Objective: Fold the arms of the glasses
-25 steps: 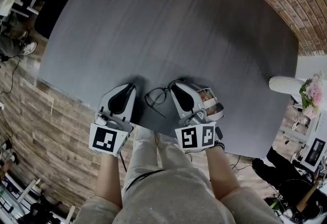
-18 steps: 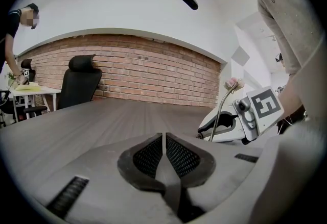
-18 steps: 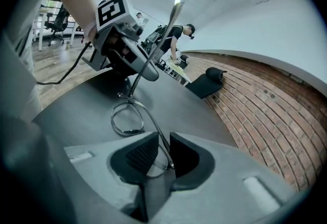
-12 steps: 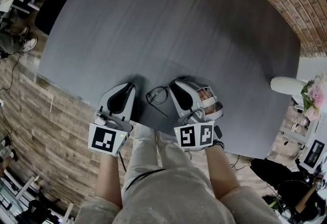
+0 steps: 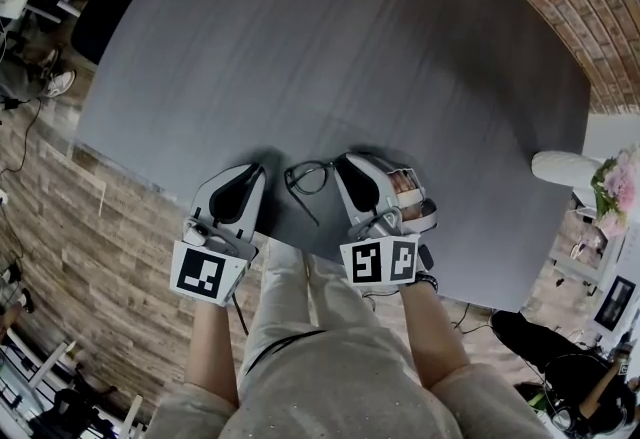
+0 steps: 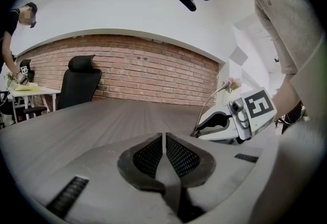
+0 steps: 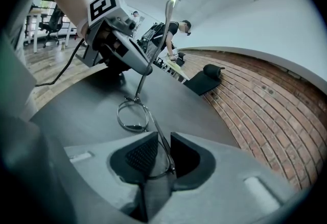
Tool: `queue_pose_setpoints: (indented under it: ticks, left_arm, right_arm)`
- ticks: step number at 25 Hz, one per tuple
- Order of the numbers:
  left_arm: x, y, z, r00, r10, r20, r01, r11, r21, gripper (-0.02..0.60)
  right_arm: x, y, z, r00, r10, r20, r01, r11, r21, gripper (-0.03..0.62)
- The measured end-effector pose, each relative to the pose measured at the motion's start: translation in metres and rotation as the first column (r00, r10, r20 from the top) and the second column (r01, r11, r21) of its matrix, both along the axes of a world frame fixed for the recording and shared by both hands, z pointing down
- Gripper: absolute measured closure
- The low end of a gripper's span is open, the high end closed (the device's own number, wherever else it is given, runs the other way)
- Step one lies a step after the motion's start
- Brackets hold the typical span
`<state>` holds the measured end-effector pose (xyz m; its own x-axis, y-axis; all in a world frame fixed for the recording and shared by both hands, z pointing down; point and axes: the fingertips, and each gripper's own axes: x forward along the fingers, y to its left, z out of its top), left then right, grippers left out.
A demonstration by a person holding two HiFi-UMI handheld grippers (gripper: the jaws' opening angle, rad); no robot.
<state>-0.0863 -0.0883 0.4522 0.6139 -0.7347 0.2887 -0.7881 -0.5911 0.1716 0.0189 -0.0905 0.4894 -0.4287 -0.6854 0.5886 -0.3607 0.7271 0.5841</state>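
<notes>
The grey table fills most of what I see looking down, with a brick wall running behind its far edge and a black office chair standing at that side. My own pale trousers take up the bottom of the head view, right against the near rim of the table. Both my tools lie low over that near edge, close together. My left gripper is clenched on nothing, its two meshed pads pressed face to face, and it points across the bare tabletop just beside the other tool. My right gripper has just been letting its jaws out and they now stand apart; one lens of the glasses sits between them, its rim leaning by the right-hand pad with a gap showing on the other side, so I am not squeezing it. The glasses lie on the table between my two tools, the other lens out in front of my right jaws. One thin arm of the glasses is unfolded and rises steeply from its hinge
</notes>
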Motion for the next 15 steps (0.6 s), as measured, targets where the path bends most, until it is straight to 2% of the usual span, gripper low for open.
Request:
queue_pose_setpoints:
  ticks: [8,15]
  left_arm:
    - [0.008,0.014,0.005,0.991,0.108,0.084,-0.11,0.994,0.015,0.561]
    - [0.02,0.024,0.008,0.959,0.197,0.205,-0.21,0.977,0.041,0.561]
  right_arm:
    - [0.001,0.005,-0.007,0.998,0.006,0.055,-0.004,0.999,-0.035,0.502]
    - [0.001,0.013,-0.026,0.991,0.021,0.135,-0.013,0.998,-0.059,0.5]
